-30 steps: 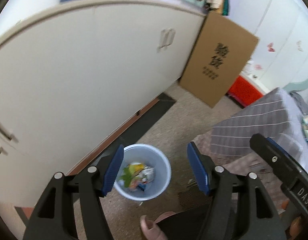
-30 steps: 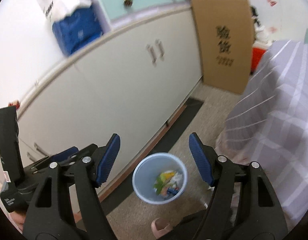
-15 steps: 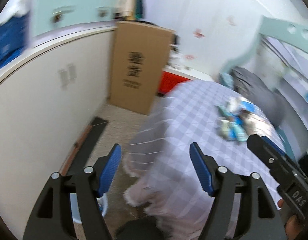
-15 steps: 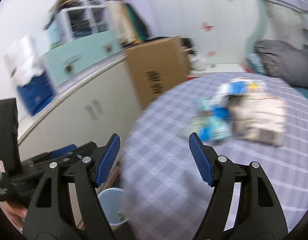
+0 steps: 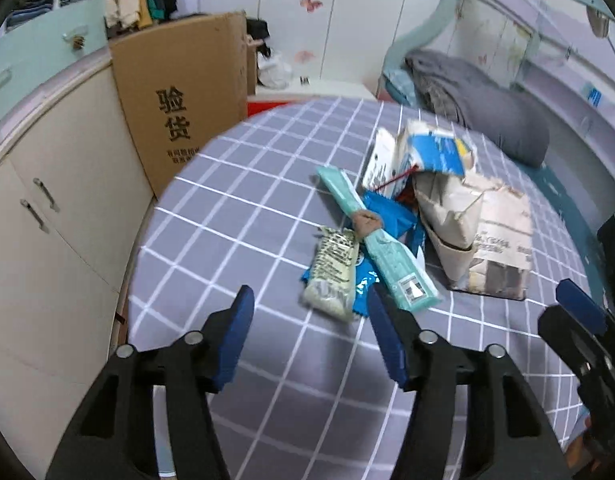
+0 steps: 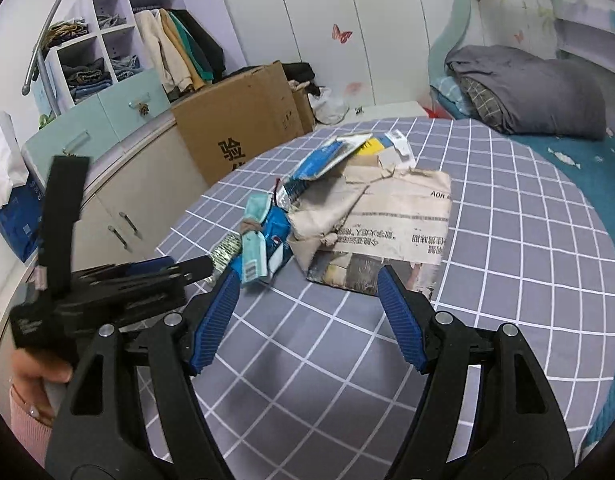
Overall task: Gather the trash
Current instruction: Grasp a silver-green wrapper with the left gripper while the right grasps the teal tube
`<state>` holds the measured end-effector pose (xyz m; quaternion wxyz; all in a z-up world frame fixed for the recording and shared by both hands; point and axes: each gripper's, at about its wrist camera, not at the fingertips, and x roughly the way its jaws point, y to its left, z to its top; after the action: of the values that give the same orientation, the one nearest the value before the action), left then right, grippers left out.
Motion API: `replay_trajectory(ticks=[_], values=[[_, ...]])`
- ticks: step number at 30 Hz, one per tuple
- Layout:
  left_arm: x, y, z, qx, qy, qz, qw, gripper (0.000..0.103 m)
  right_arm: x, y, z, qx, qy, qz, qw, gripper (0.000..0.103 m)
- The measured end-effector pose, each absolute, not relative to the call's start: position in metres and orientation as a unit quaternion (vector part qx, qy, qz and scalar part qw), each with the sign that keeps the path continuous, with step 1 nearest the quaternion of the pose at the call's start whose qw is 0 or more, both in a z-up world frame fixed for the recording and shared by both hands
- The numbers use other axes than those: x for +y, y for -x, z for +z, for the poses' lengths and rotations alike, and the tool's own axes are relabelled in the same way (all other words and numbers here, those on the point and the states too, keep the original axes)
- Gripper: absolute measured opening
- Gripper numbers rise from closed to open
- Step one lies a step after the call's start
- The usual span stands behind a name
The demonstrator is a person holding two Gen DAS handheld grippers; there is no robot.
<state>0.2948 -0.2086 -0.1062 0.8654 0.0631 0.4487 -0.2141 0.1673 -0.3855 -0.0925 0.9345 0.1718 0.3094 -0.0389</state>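
A pile of trash lies on a round table with a grey checked cloth (image 5: 243, 216). In the left wrist view it holds a pale green snack wrapper (image 5: 333, 270), a long teal packet (image 5: 381, 246), a blue wrapper (image 5: 391, 212), a blue and white carton (image 5: 431, 152) and crumpled newspaper (image 5: 483, 232). My left gripper (image 5: 309, 336) is open and empty, just short of the pale green wrapper. My right gripper (image 6: 307, 314) is open and empty, in front of the newspaper (image 6: 391, 220) and the teal packet (image 6: 253, 248). The bin is out of view.
A cardboard box (image 5: 179, 96) stands against white cabinets (image 5: 55, 208) left of the table. A bed with a grey quilt (image 6: 523, 92) lies at the right. The left gripper's body (image 6: 99, 288) shows at the left of the right wrist view.
Both grippers have swung up and right, from the blue bin on the floor to the table top. The trash pile is now close in front of both; both stay open.
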Motion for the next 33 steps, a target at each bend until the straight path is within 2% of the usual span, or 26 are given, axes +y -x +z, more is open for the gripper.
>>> replay_trajectory(ticks=[4, 7, 10, 17, 23, 26, 29, 32, 33], values=[[-0.217, -0.305, -0.117, 0.458, -0.070, -0.209, 0.861, 0.050, -0.384, -0.173, -0.098, 0.317, -0.167, -0.032, 0.933, 0.070], [-0.223, -0.307, -0.123, 0.460, -0.081, -0.224, 0.856, 0.023, -0.383, -0.182, -0.098, 0.321, -0.164, -0.028, 0.932, 0.070], [-0.217, -0.309, -0.120, 0.454, -0.055, -0.237, 0.857, 0.013, -0.378, -0.193, -0.095, 0.325, -0.155, -0.024, 0.933, 0.070], [-0.179, -0.311, -0.110, 0.435, 0.025, -0.249, 0.865, 0.010, -0.343, -0.232, -0.088, 0.344, -0.113, 0.005, 0.932, 0.070], [-0.148, -0.305, -0.103, 0.391, 0.021, -0.196, 0.899, 0.010, -0.313, -0.273, -0.099, 0.386, -0.082, 0.021, 0.918, 0.058], [-0.134, -0.306, -0.102, 0.385, 0.024, -0.177, 0.906, 0.010, -0.308, -0.289, -0.109, 0.408, -0.064, 0.000, 0.911, 0.055], [-0.124, -0.305, -0.103, 0.380, 0.018, -0.160, 0.911, 0.010, -0.300, -0.296, -0.114, 0.418, -0.041, -0.011, 0.907, 0.043], [-0.117, -0.305, -0.104, 0.382, 0.021, -0.153, 0.911, 0.010, -0.299, -0.300, -0.118, 0.436, -0.042, -0.007, 0.899, 0.022], [-0.115, -0.305, -0.104, 0.382, 0.023, -0.151, 0.911, 0.010, -0.295, -0.300, -0.120, 0.437, -0.034, -0.004, 0.899, 0.022]])
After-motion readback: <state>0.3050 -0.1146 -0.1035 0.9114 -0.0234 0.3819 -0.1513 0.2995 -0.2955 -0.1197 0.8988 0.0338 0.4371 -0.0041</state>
